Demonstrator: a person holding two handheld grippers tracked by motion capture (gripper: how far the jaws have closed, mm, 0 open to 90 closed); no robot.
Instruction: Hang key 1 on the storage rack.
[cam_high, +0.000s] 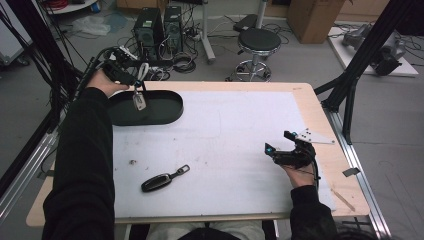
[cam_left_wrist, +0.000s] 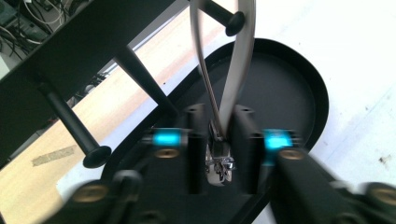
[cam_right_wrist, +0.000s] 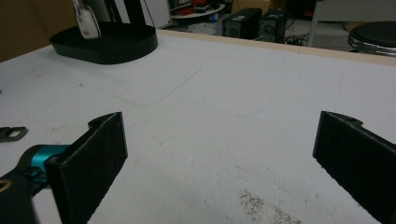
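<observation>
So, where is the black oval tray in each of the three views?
High view: the tray lies at the upper left of the white mat, under the left tool.
Left gripper view: it spans the middle, behind the jaws; its curved rim is at right.
Right gripper view: it sits at the top left.
Shared landmark: the silver key fob hanging over the tray.

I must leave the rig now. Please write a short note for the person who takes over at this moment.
Left gripper: over the black tray, a silver key fob hanging from its strap between the jaws; not yet set down.
Right gripper: open, holding nothing, low over the white mat at the right.
Black key fob: lies on the mat near the front edge, untouched.
Left to do: probably lower the silver fob into the tray, then the black one.
</observation>
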